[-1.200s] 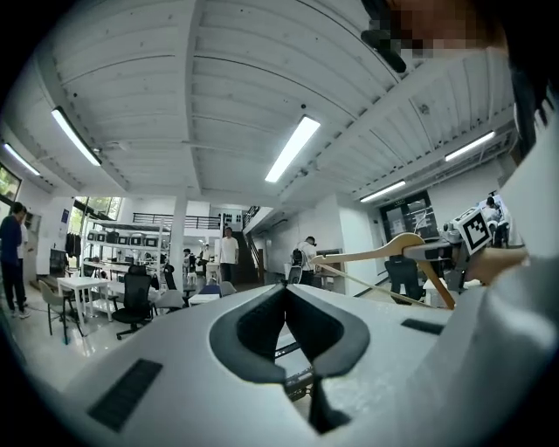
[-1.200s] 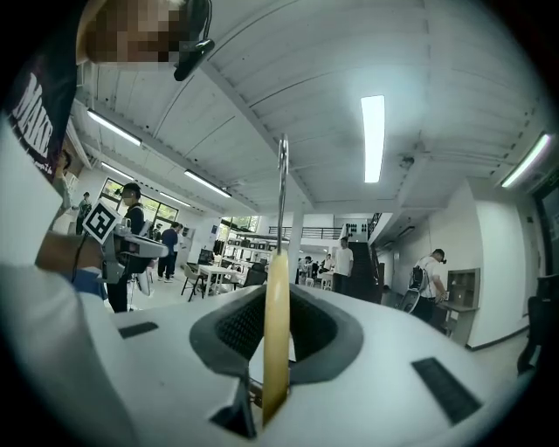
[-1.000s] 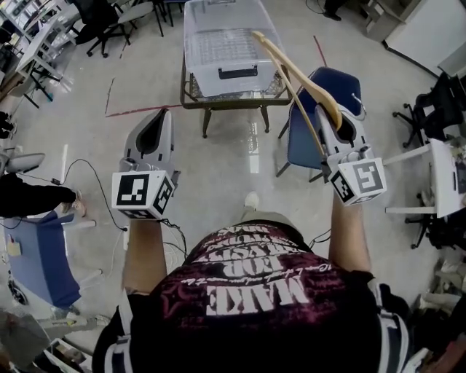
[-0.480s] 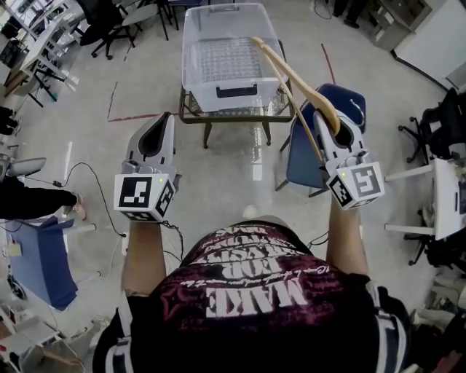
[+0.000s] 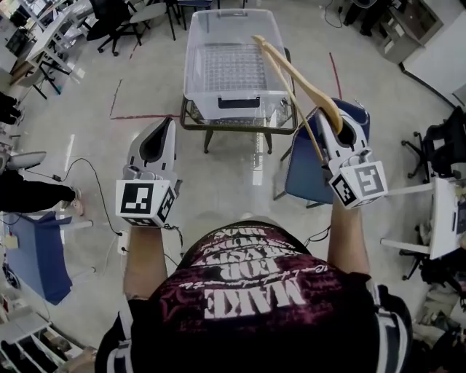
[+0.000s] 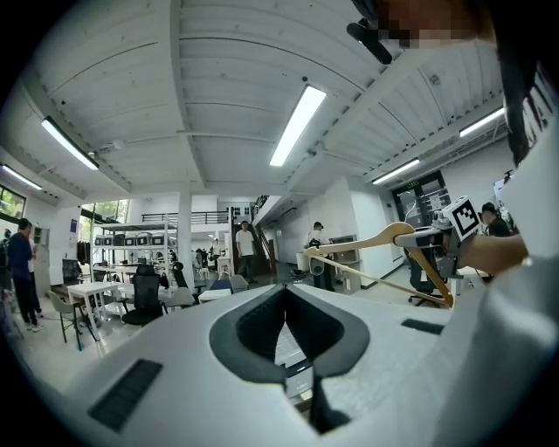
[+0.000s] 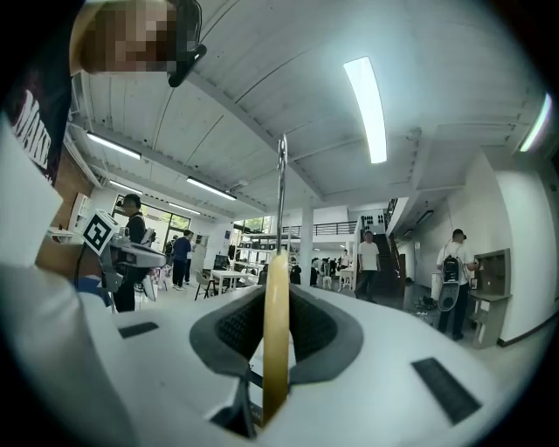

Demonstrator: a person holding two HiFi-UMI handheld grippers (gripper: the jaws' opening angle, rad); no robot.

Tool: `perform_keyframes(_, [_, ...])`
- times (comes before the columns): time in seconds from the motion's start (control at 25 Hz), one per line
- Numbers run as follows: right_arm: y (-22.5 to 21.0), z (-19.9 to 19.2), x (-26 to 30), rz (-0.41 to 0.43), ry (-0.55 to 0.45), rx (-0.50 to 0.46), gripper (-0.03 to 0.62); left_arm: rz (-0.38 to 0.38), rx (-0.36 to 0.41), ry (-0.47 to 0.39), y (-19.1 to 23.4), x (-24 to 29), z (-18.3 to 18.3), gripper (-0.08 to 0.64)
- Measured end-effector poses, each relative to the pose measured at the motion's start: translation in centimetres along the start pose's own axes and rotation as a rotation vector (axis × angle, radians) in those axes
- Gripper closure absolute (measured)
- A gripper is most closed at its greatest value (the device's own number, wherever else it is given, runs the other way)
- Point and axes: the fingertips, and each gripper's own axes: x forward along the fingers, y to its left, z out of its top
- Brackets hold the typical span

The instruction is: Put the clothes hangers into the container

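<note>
A wooden clothes hanger (image 5: 295,76) is clamped in my right gripper (image 5: 336,120), which is shut on its thick end. The hanger slants up and left, and its far tip lies over the right rim of the clear plastic container (image 5: 195,69). In the right gripper view the hanger (image 7: 275,349) stands edge-on between the pads, its metal hook (image 7: 281,192) pointing up. My left gripper (image 5: 162,124) hovers level with the right one, left of the container's table, shut and empty. The left gripper view shows its pads meeting (image 6: 284,292) and the hanger (image 6: 376,240) off to the right.
The container rests on a small glass-topped table (image 5: 233,124) on a pale floor. A blue chair (image 5: 306,171) stands below my right gripper. Office chairs (image 5: 120,18) and desks sit at the far left, and a cable (image 5: 95,182) runs on the floor. Several people stand far off.
The container and its table have slid lower in the head view, so they are a little nearer. Both grippers keep their pose, and the hanger stays clamped in the right one.
</note>
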Motion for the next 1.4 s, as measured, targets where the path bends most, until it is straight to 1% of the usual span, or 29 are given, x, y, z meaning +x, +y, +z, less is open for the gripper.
perform_keyframes(0.16, [0.5, -0.5, 2.5, 0.024, 0.011, 0.014, 0.532, 0.041, -0.024, 0.016, 2.4, -0.3, -0.8, 0.554])
perform_keyframes(0.32, [1.5, -1.0, 5.3, 0.034, 0.018, 0.026, 0.532, 0.046, -0.029, 0.012, 5.1, 0.4, -1.0, 0.554])
perform_keyframes(0.52, [1.9, -1.0, 8.5, 0.008, 0.021, 0.029, 0.532, 0.001, -0.025, -0.001, 7.8, 3.4, -1.0, 0.554])
perform_keyframes(0.68, [0.9, -1.2, 10.4, -0.010, 0.032, 0.027, 0.532, -0.040, -0.014, -0.022, 8.7, 6.3, -0.2, 0.553])
perform_keyframes(0.92, [-0.9, -2.0, 13.1, -0.028, 0.044, 0.047, 0.532, -0.093, -0.015, 0.005, 9.1, 10.2, -1.4, 0.554])
perform_keyframes(1.04, [-1.3, -3.4, 14.5, -0.026, 0.061, 0.056, 0.532, -0.105, -0.018, 0.027, 9.4, 11.6, -2.7, 0.553])
perform_keyframes(1.16, [-1.2, -4.1, 16.5, -0.024, 0.069, 0.061, 0.532, -0.108, -0.023, 0.044, 11.0, 12.8, -3.9, 0.553])
perform_keyframes(1.4, [-1.6, -4.2, 19.6, -0.016, 0.083, 0.060, 0.532, -0.101, -0.026, 0.036, 13.3, 15.1, -3.6, 0.554])
